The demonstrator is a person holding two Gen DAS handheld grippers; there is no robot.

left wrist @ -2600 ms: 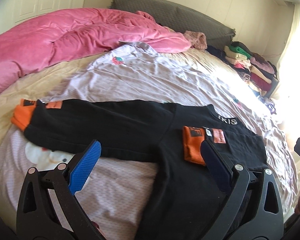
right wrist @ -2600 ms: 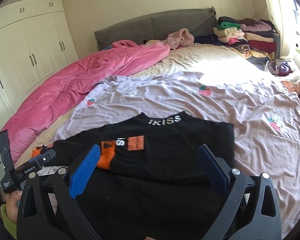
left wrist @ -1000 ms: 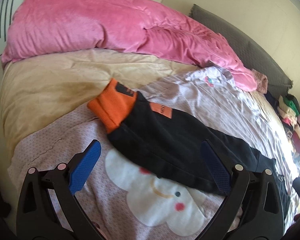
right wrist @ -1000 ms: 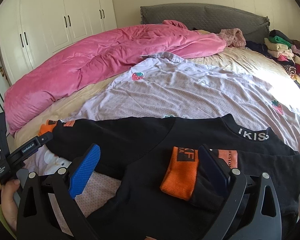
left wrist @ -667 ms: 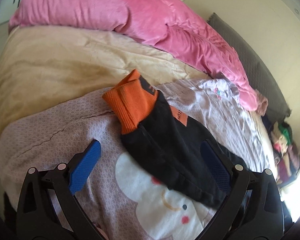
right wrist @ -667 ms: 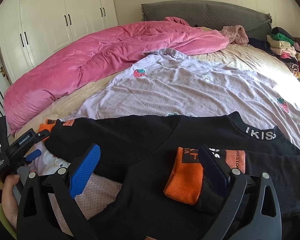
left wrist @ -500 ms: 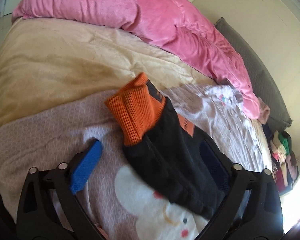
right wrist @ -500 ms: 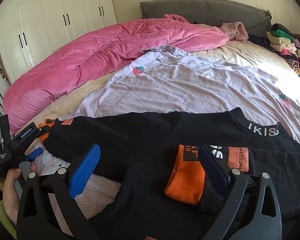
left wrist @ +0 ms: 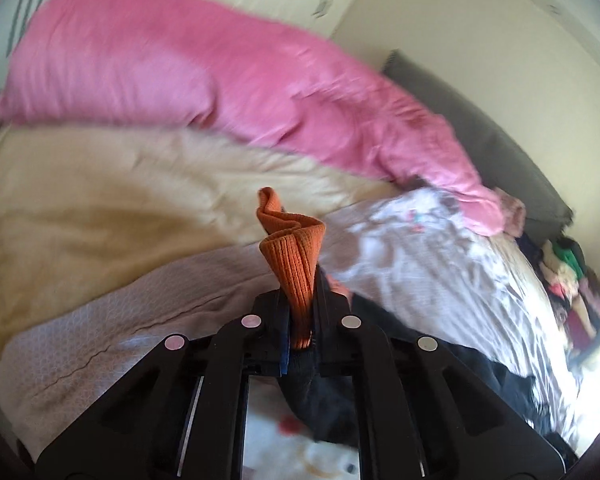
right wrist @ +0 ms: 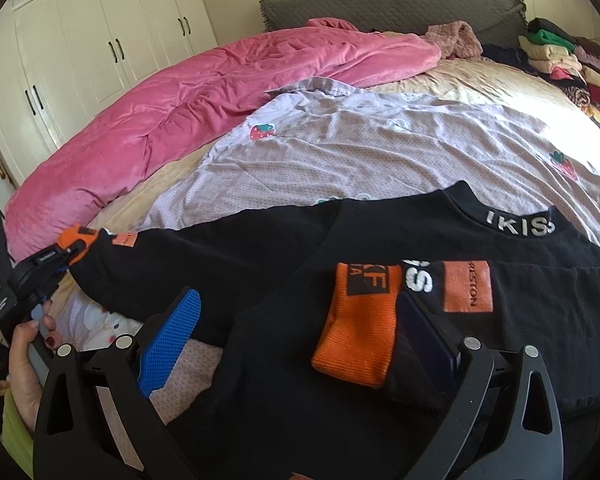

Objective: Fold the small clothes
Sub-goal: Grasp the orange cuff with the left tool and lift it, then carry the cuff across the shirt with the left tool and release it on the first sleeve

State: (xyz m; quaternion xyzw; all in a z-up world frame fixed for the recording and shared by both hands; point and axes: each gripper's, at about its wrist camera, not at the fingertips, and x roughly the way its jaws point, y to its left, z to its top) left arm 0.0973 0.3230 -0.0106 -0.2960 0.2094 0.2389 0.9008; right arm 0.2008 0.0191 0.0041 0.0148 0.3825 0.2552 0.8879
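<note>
A black top [right wrist: 340,248] with orange cuffs lies spread on the bed. One sleeve is folded across the body, its orange cuff [right wrist: 356,324] lying flat. My left gripper [left wrist: 299,320] is shut on the other sleeve's orange cuff [left wrist: 294,256], which stands pinched between the jaws. It also shows in the right wrist view [right wrist: 66,254] at the far left, held by a hand. My right gripper [right wrist: 300,320] is open and empty, hovering over the top's body with the folded cuff between its fingers.
The top rests on a lilac sheet [right wrist: 380,152] with strawberry prints over a beige bedspread [left wrist: 120,200]. A pink duvet [right wrist: 204,92] lies along the left side. A pile of folded clothes [right wrist: 560,52] sits at the far right by the grey headboard [right wrist: 380,4].
My left gripper moved onto the outstretched sleeve's orange cuff and closed on it. My right gripper stayed open over the top's body.
</note>
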